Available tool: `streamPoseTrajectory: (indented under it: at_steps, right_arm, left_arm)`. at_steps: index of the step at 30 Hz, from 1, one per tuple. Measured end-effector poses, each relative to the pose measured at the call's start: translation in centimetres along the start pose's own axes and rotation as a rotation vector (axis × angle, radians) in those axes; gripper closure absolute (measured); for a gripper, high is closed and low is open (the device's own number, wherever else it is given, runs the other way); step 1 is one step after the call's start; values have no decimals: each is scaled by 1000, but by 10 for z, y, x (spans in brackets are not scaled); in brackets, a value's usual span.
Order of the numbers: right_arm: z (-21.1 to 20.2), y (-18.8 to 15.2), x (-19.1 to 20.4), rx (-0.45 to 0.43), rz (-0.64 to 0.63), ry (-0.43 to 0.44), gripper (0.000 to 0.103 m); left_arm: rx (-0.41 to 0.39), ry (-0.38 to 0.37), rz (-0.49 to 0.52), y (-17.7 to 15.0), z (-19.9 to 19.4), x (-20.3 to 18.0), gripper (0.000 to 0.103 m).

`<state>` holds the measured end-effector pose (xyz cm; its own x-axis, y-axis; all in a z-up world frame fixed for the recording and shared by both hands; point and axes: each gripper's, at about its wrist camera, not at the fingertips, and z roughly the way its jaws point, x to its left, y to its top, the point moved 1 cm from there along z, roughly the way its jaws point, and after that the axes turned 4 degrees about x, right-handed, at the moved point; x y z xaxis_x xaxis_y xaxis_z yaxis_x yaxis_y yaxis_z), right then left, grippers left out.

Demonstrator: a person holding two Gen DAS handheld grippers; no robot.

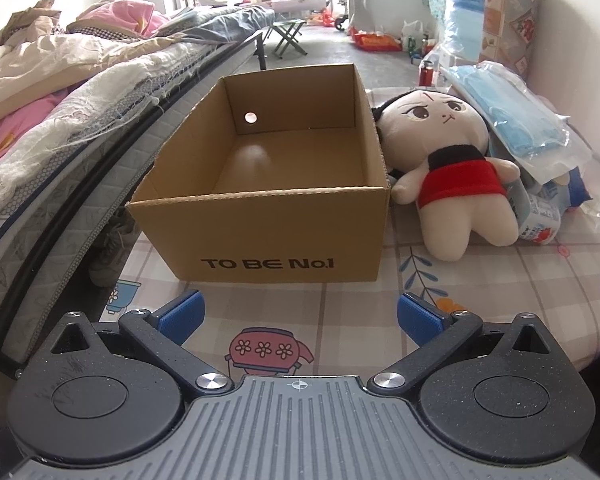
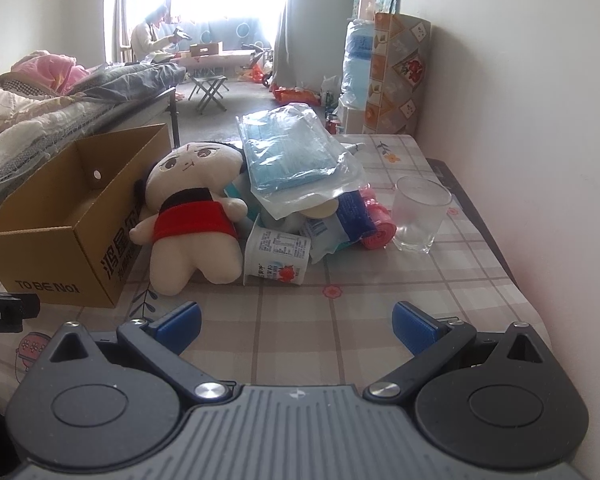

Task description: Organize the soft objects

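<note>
An empty brown cardboard box (image 1: 260, 236) (image 2: 56, 252) marked "TO BE No.1" stands on the checked tablecloth. A cream plush doll (image 1: 444, 160) (image 2: 192, 216) in a red top leans against the box's right side. Behind the doll lies a clear bag of blue masks (image 1: 516, 120) (image 2: 296, 156), on top of a yogurt cup (image 2: 276, 256), packets and a pink roll (image 2: 376, 224). My left gripper (image 1: 298, 314) hangs open in front of the box, nothing between its blue pads. My right gripper (image 2: 296, 322) is open too, short of the pile.
A clear glass (image 2: 418, 216) stands right of the pile near the wall. A bed with heaped bedding (image 1: 60, 92) runs along the left. The table's right edge meets a white wall (image 2: 520, 120). A person sits far back by the window (image 2: 152, 36).
</note>
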<state>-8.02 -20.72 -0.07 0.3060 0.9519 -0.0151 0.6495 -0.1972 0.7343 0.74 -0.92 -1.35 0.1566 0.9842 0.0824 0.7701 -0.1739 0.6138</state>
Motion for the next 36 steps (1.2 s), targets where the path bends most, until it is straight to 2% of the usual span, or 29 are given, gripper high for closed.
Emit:
streamPoseTrajectory:
  at_steps: [23,36]
  right_arm:
    - [3,-3,10,27,-6,43,0]
    - [3,-1,7,25,3,39,0]
  left_arm:
    - [1,9,-1,-1,-2,3,0]
    - [-1,10,3,0,-3,2,0]
